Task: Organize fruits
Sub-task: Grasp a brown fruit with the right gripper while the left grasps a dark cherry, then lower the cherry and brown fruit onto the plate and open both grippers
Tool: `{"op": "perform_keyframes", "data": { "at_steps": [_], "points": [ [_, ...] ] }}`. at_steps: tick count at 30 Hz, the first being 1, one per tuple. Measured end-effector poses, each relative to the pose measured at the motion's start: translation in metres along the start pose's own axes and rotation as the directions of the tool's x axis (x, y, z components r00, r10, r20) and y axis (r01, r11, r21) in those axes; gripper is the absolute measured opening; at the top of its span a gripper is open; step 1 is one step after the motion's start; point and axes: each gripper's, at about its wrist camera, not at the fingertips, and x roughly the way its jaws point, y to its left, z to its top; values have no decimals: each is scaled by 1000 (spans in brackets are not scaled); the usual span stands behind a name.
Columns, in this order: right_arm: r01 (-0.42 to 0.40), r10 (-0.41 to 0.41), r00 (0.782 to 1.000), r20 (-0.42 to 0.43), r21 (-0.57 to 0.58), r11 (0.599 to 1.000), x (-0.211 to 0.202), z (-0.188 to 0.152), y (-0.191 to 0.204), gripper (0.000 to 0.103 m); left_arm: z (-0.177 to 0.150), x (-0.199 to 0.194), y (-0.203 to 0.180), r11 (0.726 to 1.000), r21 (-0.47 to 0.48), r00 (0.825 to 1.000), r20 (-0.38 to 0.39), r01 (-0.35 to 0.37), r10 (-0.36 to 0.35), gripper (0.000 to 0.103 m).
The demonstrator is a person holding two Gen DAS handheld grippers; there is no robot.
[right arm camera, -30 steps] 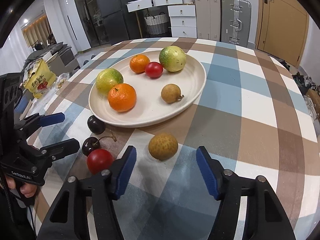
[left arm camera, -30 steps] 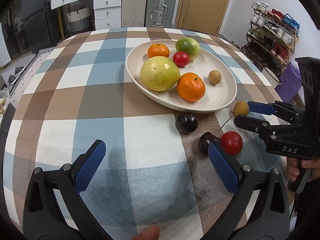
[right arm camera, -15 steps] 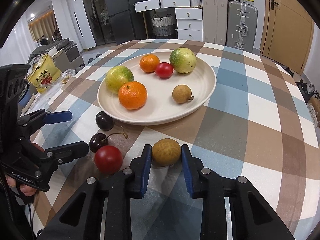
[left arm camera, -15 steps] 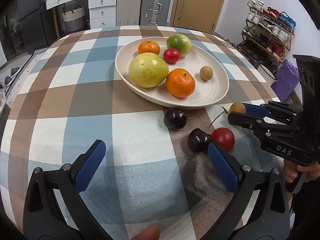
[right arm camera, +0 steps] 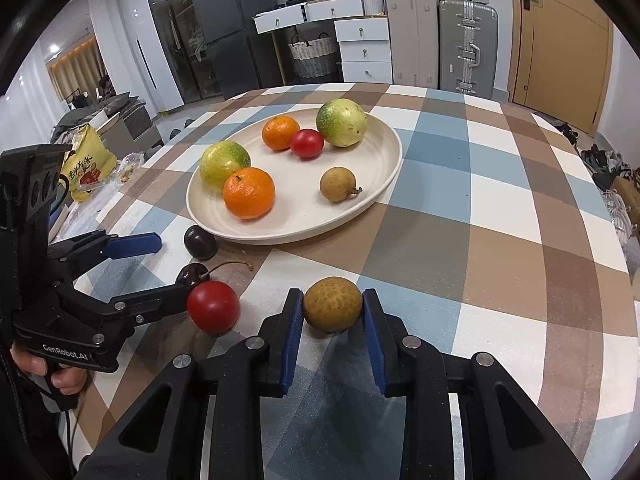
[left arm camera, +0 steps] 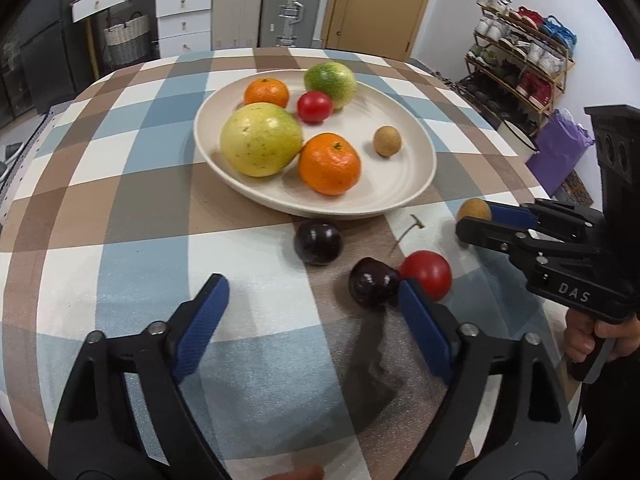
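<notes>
Checked tablecloth [right arm camera: 460, 200] unchanged. Right gripper [right arm camera: 332, 316] had clamped onto longan [right arm camera: 332, 304], ready for plate [right arm camera: 360, 208]. Left gripper [left arm camera: 308, 320] was closing, nothing between pads.

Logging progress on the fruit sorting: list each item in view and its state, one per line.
Right gripper: shut on the loose longan, on the cloth.
Left gripper: closing, nothing between the pads yet.
Loose tomato: on the cloth.
Stemmed cherry: on the cloth, beside that tomato.
Second cherry: on the cloth, by the rim.
Plate: holds six fruits.
</notes>
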Motion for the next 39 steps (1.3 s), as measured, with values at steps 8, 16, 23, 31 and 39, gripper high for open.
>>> {"op": "perform_keyframes", "data": {
  "at_steps": [8,16,23,31,39],
  "points": [
    [2,-2,1000,4,7,1000,-2,-1,-1,30,-2,-3,-11,995,33,996,-6,90,-90,59],
    [1,-1,1000,8,16,1000,-2,-3,-4,30,-2,0,-18,988,49,989,-12,147,-146,24],
    [-2,2,1000,12,13,1000,-4,-4,-3,30,-4,-5,-17,987,44,988,7,157,-157,24],
    [-8,8,999,31,-3,1000,-13,-4,3,30,2,-20,-15,990,41,989,50,136,-138,24],
    [-26,27,998,62,-11,1000,-27,2,6,30,12,-39,-6,994,32,989,109,101,-104,24]
  ]
}}
